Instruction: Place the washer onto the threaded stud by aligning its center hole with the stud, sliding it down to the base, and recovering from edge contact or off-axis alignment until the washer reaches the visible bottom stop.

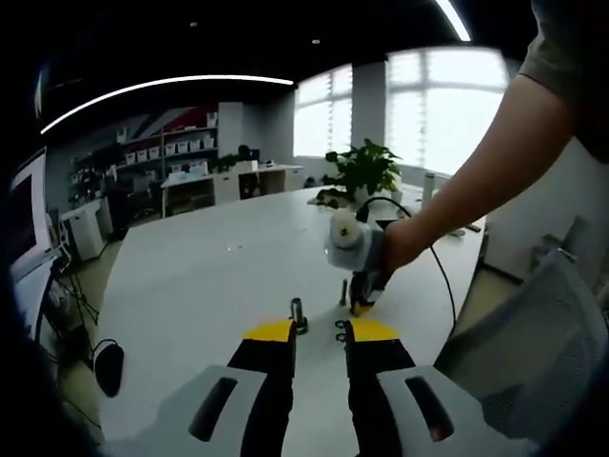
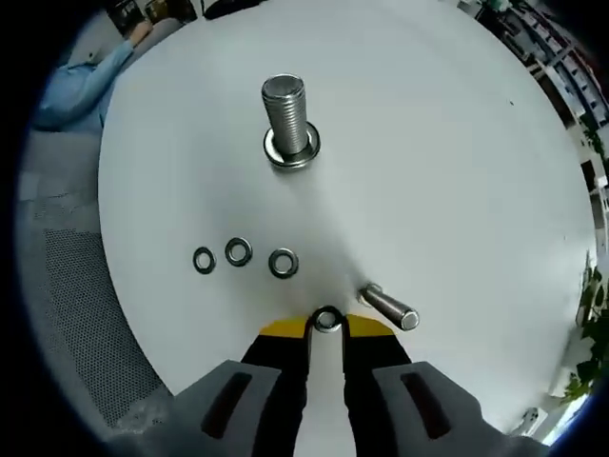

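Your right tool (image 2: pixel 326 326) pinches a washer (image 2: pixel 326 320) by its rim, low over the white surface (image 2: pixel 457 171), the stud (image 2: pixel 287 119) standing farther off. It's thin, hard, slippery metal: keep the hole clear. Your left tool (image 1: pixel 319 330) is apart, empty.

Three washers (image 2: pixel 238 253) in a row on the table (image 2: pixel 457 171) — stud (image 2: pixel 285 119) beyond them.

My right gripper (image 2: pixel 326 326) pinches washer (image 2: pixel 326 320) at yellow tips. 3 loose washers (image 2: pixel 238 252) lie on white table (image 2: pixel 457 171). Upright threaded stud (image 2: pixel 285 114) beyond. Small bolt (image 2: pixel 390 307) lies just beside tips.
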